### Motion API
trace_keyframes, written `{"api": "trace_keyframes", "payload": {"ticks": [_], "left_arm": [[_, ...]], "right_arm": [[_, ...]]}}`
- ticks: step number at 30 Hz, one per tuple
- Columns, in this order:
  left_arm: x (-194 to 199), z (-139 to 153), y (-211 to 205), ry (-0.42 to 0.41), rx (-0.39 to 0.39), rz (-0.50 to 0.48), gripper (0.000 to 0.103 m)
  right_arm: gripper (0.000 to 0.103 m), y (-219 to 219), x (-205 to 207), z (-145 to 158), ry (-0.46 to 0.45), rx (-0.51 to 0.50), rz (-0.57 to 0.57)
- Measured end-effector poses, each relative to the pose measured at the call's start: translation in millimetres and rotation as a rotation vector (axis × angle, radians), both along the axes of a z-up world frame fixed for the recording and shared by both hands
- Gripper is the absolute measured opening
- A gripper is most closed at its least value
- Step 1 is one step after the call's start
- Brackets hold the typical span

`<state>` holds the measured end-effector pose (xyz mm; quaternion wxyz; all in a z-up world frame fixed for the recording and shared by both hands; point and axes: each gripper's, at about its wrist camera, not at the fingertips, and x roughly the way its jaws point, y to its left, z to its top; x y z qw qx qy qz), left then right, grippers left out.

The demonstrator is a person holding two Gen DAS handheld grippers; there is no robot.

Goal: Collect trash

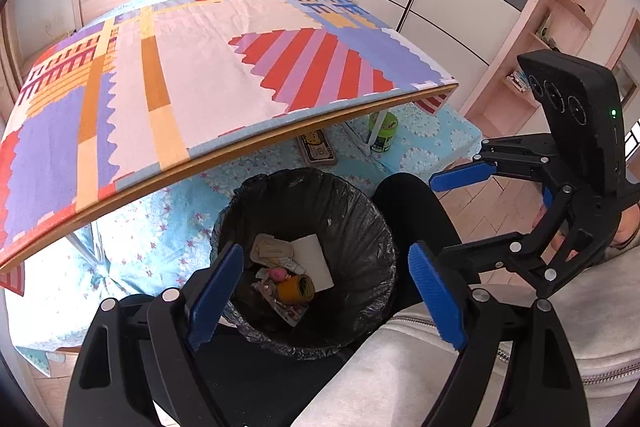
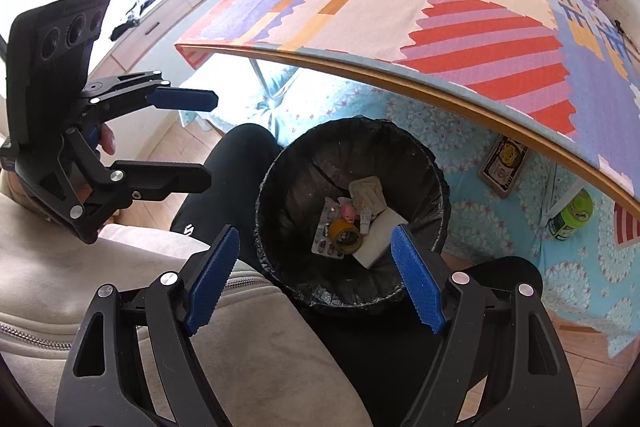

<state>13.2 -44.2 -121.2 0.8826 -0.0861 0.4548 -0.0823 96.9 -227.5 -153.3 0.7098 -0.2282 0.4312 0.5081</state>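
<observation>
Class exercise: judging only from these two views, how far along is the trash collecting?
Done: the lined bin holds a tape roll, a blister pack and white paper. In hand: nothing; the left tool and right tool are open and empty. Left: the tabletop shows no trash.

Glossy crinkled black plastic liner in the bin (image 1: 352, 227), matt woven cloth over the wooden-edged worktop (image 1: 224, 67) above it, ridged blue pads (image 1: 216, 291) on matt black tongs, cotton bedsheet (image 2: 460, 131) behind
</observation>
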Motion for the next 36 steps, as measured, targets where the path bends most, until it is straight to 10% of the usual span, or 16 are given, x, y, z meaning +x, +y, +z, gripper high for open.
{"api": "trace_keyframes", "payload": {"ticks": [36], "left_arm": [[0.7, -5.6, -2.7, 0.006, 0.001, -0.008, 0.082]], "right_arm": [[0.078, 0.5, -2.7, 5.0, -0.010, 0.020, 0.001]]}}
